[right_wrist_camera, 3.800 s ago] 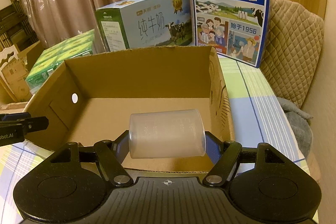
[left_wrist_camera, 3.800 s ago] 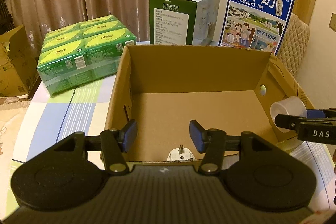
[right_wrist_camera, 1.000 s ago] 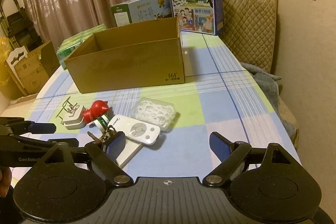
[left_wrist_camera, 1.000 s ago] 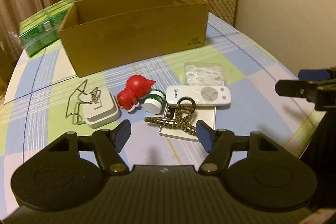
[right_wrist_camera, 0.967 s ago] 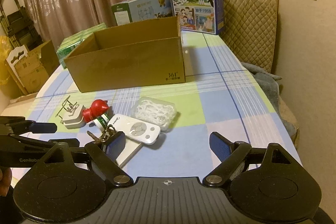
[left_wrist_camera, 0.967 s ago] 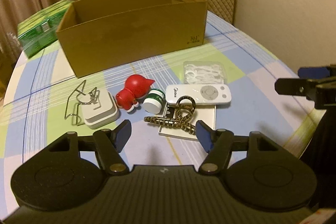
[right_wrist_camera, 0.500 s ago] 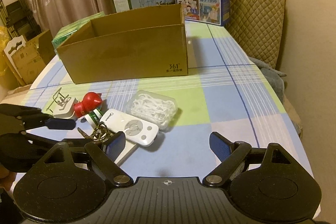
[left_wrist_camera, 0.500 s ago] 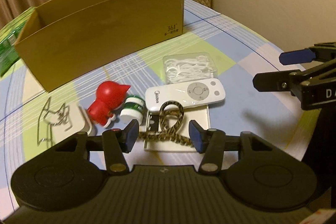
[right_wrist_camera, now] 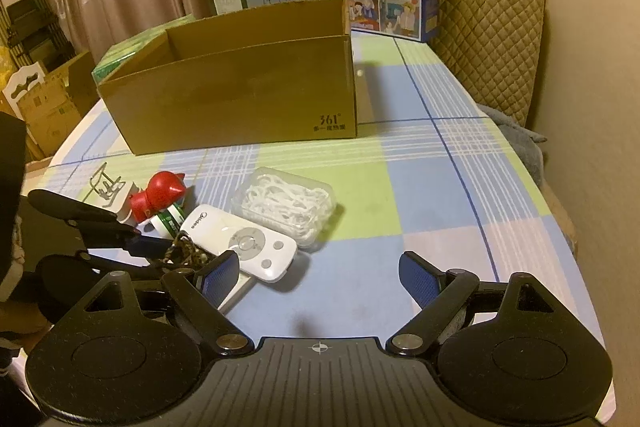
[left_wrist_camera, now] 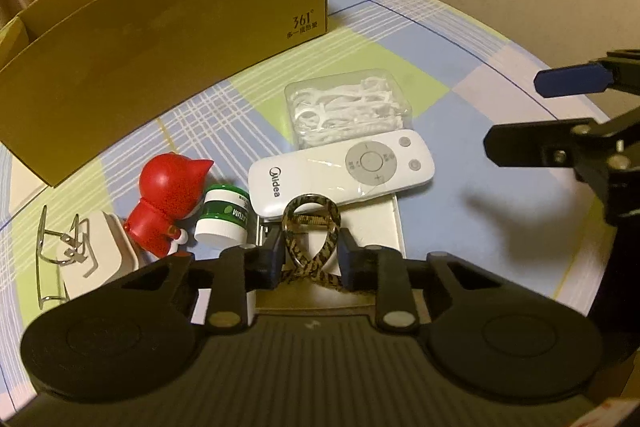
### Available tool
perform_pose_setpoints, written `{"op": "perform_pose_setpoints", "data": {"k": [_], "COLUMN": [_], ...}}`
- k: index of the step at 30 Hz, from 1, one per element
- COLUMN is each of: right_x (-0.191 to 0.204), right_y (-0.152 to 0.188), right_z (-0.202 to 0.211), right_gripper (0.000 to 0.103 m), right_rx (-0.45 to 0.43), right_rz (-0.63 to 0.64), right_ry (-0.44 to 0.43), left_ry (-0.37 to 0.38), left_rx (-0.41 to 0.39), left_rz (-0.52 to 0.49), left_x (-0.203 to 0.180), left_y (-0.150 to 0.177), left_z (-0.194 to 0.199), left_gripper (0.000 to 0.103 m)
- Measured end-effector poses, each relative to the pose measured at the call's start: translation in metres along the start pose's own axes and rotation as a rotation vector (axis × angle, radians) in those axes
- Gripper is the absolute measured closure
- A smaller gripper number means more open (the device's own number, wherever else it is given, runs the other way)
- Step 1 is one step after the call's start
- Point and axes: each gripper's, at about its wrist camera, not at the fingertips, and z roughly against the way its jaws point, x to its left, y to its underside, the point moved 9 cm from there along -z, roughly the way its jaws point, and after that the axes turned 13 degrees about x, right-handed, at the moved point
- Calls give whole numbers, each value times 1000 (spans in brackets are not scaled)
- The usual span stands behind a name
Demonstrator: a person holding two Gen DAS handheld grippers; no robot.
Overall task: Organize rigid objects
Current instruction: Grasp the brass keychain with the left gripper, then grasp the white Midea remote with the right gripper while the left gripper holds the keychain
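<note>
Checked table (right_wrist_camera: pixel 420 187): left gripper (left_wrist_camera: pixel 311 255) fingers clamp the hair claw (left_wrist_camera: pixel 310 227) — lift straight; right gripper (right_wrist_camera: pixel 320 277) fingers wide, empty.

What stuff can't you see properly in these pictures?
- Inside the box: both views, its front wall hides the contents.
- Hair clip: left view, the left gripper covers its lower part.
- White card: left view, mostly under the remote and clip.
- Jar label: too small to read.
</note>
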Motion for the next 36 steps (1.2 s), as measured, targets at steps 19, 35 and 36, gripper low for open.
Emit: {"op": "perform_pose_setpoints", "data": {"k": [19,35,36], "right_x": [60,86,88], "right_y": [-21,-13,-12], "right_z": [-55,-93,-91], "right_gripper": [42,55,55], "right_rx": [81,158,156], "right_rz": [414,591,587], "right_ry": [-82,-75,-81], "left_ry": [-33,-16,-15], "left_rx": [-111,-118,-119], "left_rz": [280,304,304], "left_x": [59,63,63], "left_y": [31,41,41], "left_z": [54,49,49], "left_gripper": [80,80,80]}}
